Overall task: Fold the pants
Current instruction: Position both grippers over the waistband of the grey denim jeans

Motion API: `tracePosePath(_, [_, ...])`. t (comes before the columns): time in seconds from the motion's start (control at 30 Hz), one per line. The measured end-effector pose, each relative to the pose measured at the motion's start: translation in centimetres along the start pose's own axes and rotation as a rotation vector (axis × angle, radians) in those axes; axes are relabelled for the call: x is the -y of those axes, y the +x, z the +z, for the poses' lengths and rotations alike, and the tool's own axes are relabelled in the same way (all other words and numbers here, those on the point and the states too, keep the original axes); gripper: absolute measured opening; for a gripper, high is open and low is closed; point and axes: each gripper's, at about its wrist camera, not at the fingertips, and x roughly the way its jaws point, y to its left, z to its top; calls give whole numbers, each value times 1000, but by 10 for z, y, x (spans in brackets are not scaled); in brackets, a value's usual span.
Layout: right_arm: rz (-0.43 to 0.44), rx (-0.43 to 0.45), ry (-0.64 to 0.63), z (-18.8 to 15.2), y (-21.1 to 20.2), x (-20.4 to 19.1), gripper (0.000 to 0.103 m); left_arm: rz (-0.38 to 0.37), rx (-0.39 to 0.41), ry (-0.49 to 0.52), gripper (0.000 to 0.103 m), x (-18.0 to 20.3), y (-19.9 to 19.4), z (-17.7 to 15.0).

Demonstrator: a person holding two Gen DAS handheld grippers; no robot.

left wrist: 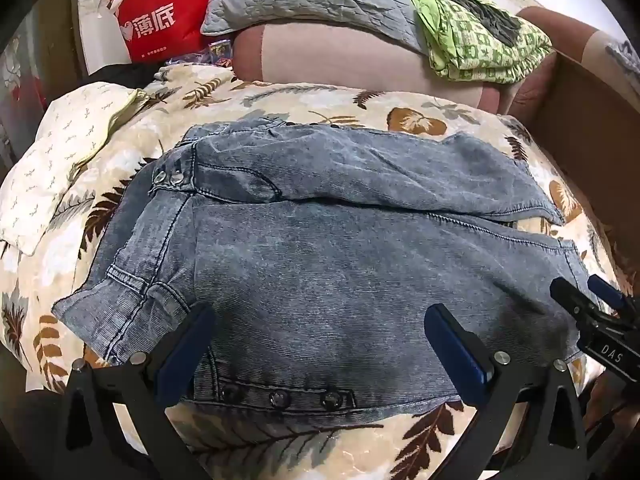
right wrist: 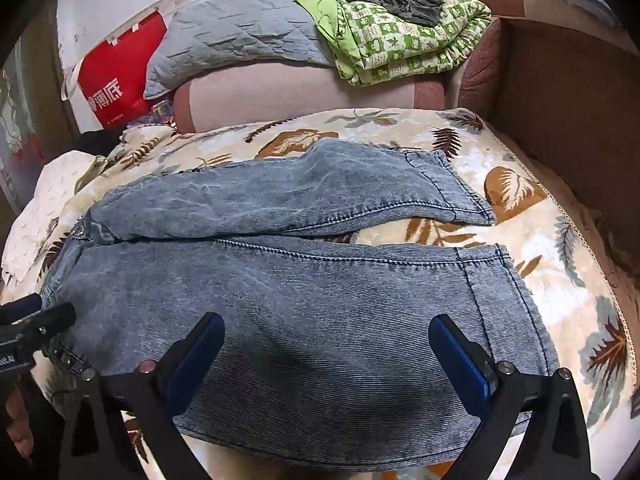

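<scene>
Faded blue denim pants lie flat on a leaf-print blanket, waistband with snaps at the left, both legs running right. They also show in the right wrist view, hems at the right. My left gripper is open and empty, hovering over the near waist and hip area. My right gripper is open and empty, over the near leg toward its hem. The right gripper also shows at the right edge of the left wrist view. The left gripper also shows at the left edge of the right wrist view.
A brown sofa back with a grey pillow and a green patterned quilt lies behind. A red bag stands far left. A white patterned cloth lies left of the pants. A brown armrest rises at the right.
</scene>
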Motion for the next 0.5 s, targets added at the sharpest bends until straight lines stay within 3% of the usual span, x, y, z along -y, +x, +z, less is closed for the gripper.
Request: tracePosePath(0.5, [-1, 17, -15, 0, -5, -2, 103, 9, 8, -17, 103, -3, -4, 3])
